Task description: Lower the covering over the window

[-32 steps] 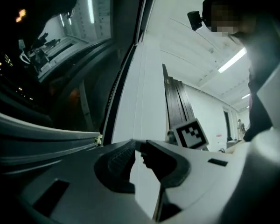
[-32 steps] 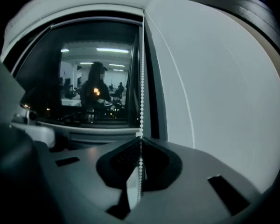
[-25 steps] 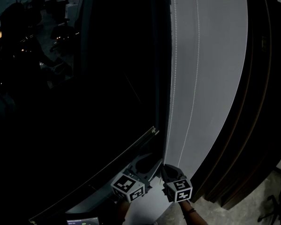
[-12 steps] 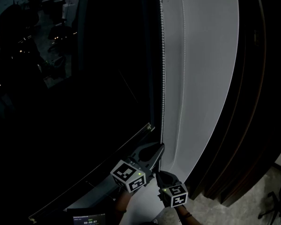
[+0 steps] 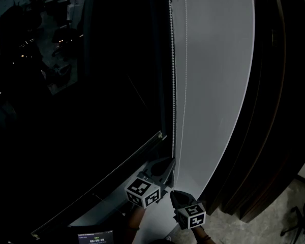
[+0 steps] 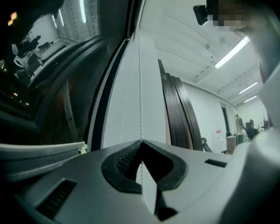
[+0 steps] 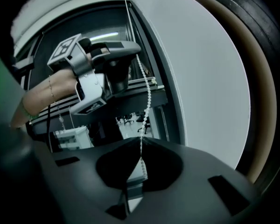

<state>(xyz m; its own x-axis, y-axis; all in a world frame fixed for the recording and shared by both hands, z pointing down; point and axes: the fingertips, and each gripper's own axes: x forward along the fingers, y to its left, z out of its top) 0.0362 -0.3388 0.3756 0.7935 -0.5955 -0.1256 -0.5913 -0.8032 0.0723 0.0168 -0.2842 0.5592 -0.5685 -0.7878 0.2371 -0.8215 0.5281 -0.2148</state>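
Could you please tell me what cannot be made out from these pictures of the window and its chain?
- Top of the chain: cut off by the head view's upper edge.
- The window: too dark in the head view to tell how far it is covered.
- The chain's lower end: hidden below the right gripper in the head view.
- The screen: cut by the head view's lower edge, print too small.

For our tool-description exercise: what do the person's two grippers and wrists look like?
The left gripper is light grey, the right gripper black; both taper to pointed fingers. Each carries a cube with black-and-white square markers. Thin bracelets circle the left wrist, and a black cable hangs beside it.
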